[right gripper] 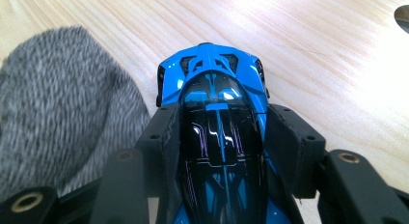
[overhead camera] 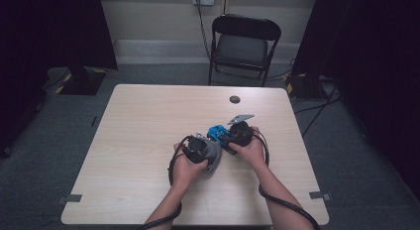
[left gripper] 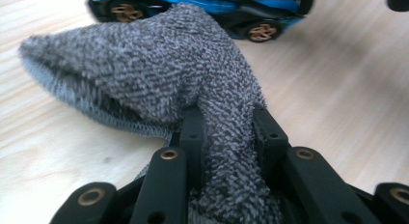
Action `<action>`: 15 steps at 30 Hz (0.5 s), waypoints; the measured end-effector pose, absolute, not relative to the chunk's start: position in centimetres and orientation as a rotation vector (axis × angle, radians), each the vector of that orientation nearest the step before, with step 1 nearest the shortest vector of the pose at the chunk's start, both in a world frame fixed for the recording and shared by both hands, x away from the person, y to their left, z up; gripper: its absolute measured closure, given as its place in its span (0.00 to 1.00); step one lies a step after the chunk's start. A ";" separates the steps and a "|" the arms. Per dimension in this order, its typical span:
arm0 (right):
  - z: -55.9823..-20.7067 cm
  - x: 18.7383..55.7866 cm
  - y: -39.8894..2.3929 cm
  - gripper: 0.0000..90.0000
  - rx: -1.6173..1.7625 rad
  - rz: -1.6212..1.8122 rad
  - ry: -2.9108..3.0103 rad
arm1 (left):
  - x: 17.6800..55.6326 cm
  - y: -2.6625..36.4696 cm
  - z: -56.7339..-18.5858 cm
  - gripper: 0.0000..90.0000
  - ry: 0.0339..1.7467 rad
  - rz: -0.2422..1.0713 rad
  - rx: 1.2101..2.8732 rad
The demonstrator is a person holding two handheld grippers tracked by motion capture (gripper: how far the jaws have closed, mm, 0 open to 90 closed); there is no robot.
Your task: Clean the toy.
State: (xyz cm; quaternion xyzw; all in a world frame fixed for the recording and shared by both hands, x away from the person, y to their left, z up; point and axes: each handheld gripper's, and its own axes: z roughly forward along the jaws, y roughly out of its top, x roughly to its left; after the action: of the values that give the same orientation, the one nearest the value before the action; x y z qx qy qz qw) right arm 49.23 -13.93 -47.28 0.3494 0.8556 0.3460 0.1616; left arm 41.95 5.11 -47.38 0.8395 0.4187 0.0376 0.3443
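Observation:
A blue and black toy car [right gripper: 217,127] sits between the pads of my right gripper [right gripper: 219,137], which is shut on its sides. In the high view the car [overhead camera: 216,133] shows just left of the right gripper [overhead camera: 233,136] near the table's middle. My left gripper [left gripper: 226,132] is shut on a fold of grey knitted cloth [left gripper: 144,74]; the cloth bunches up between the jaws and spreads forward toward the car [left gripper: 202,11]. In the high view the cloth [overhead camera: 212,151] hangs at the left gripper [overhead camera: 200,148], close beside the car. From the right gripper view the cloth [right gripper: 58,103] lies at the car's left.
The light wooden table [overhead camera: 148,121] has a round cable hole [overhead camera: 235,99] behind the grippers. A black folding chair [overhead camera: 242,44] stands beyond the far edge. Cables trail from both hands off the near edge.

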 end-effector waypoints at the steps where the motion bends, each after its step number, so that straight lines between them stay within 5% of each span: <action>1: -47.3 49.2 -13.9 0.53 0.997 0.989 2.443 | 41.8 4.9 -47.4 0.79 1.079 0.096 2.187; 15: -47.3 49.2 -13.9 0.53 0.998 0.988 2.441 | 40.1 2.9 -47.5 0.79 1.009 0.036 2.158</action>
State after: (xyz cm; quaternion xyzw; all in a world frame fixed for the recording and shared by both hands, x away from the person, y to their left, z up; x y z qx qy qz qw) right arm 49.22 -13.92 -47.28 0.3496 0.8554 0.3461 0.1621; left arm 40.13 2.90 -47.54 0.8412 0.3935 0.0141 0.3705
